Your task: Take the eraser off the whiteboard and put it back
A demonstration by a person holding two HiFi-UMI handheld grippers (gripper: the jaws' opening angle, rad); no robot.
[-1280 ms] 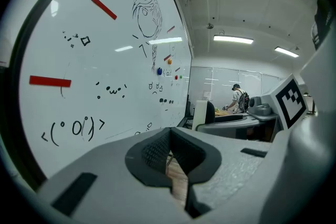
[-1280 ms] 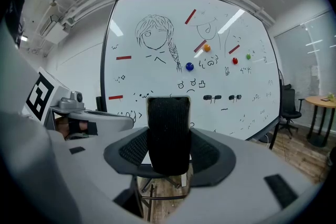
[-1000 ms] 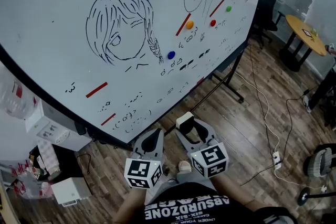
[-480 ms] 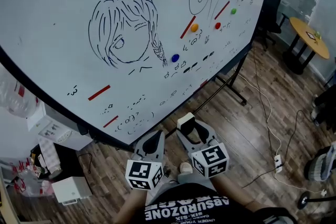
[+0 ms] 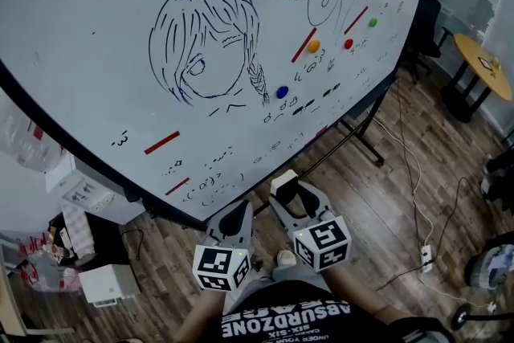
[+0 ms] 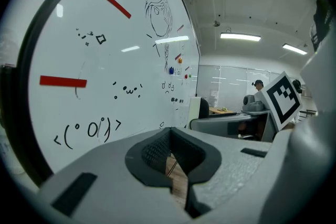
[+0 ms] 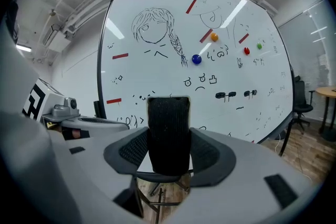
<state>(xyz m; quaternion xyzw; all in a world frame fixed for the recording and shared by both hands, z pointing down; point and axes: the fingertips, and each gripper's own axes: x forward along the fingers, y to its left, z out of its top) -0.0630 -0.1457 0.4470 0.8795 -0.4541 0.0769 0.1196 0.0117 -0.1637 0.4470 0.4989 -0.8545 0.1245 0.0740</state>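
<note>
The eraser (image 7: 168, 134), a white block with a black felt face, stands upright between the jaws of my right gripper (image 7: 169, 157), which is shut on it. In the head view its white back (image 5: 283, 182) pokes out of that gripper (image 5: 291, 197), just below the whiteboard's bottom edge. The whiteboard (image 5: 96, 36) fills the upper left, with a girl's head drawn on it, red bars and coloured magnets. My left gripper (image 5: 234, 218) sits beside the right one, shut and holding nothing; its jaws (image 6: 169, 157) meet, with only a slit between them.
The whiteboard's wheeled stand (image 5: 361, 136) reaches out over the wood floor at the right. Cables and a power strip (image 5: 423, 257) lie on the floor. A round table (image 5: 482, 64) stands far right. Boxes and clutter (image 5: 104, 283) sit at the lower left.
The head view has swung slightly, so the whiteboard and its drawing have shifted right and down. Both grippers stay in place, with the eraser still held by the right one.
</note>
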